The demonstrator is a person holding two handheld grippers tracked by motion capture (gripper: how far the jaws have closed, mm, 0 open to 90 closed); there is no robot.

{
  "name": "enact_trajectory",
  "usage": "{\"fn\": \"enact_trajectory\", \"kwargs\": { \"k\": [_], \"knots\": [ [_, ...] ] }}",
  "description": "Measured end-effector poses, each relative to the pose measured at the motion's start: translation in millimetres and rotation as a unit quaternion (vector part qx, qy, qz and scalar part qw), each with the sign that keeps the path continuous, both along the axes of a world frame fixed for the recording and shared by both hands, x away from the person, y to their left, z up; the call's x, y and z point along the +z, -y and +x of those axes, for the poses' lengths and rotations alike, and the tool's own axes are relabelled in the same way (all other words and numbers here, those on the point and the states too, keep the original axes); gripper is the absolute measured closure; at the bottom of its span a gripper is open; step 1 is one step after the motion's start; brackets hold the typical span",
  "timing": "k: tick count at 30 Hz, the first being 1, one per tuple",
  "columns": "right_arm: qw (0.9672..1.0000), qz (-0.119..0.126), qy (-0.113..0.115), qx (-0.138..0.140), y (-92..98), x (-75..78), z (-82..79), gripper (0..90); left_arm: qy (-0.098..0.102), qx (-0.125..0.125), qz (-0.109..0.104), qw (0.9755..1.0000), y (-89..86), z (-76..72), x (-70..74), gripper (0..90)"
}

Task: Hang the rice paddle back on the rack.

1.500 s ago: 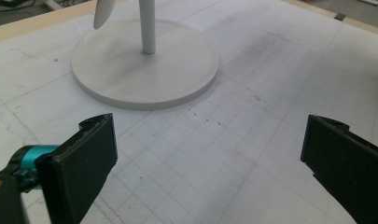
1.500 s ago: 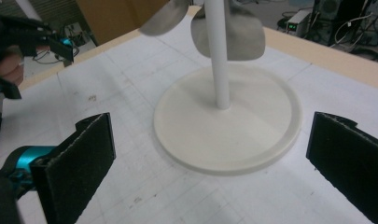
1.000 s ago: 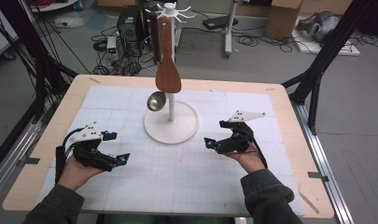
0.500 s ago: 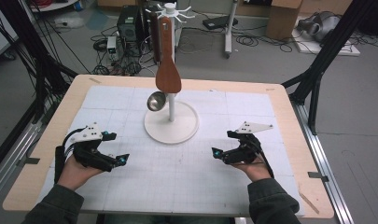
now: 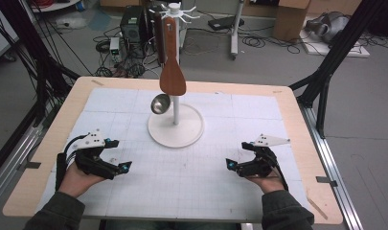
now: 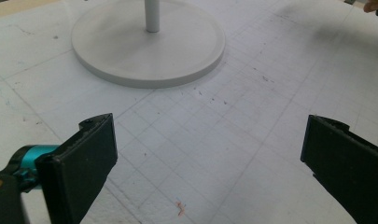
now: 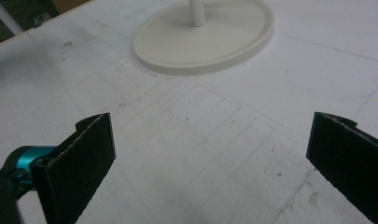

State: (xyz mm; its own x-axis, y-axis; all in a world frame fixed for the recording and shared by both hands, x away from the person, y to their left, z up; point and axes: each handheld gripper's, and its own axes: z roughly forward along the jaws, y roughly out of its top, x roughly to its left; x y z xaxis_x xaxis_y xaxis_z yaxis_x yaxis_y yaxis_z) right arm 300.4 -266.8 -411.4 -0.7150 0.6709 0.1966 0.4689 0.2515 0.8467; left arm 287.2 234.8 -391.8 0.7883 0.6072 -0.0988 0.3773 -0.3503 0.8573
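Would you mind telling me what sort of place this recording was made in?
Most likely a lab or workshop test bench: a wooden table covered by a gridded white mat, loose cables and electronics on the floor, and a black frame around the table.

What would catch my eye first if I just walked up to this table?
The white stand in the middle of the table, with a wooden spatula and a steel ladle hanging from its top. Then the left gripper and right gripper, each hand-held near the front edge, jaws wide open and empty.
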Motion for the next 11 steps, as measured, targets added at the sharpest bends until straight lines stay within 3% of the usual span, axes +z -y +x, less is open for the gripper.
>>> {"fn": "enact_trajectory", "kwargs": {
  "k": [7, 11],
  "knots": [
    [1.0000, -0.002, 0.006, -0.003, 7.4, -1.8, -10.2, 0.3, -0.008, 0.004, 0.001, 1.0000, -3.4, -0.8, -6.8, 4.3],
    [1.0000, -0.007, 0.006, -0.001, 7.0, -2.7, -11.6, 0.3, -0.002, 0.008, -0.001, 1.0000, -1.7, -0.4, -7.0, 4.2]
  ]
}}
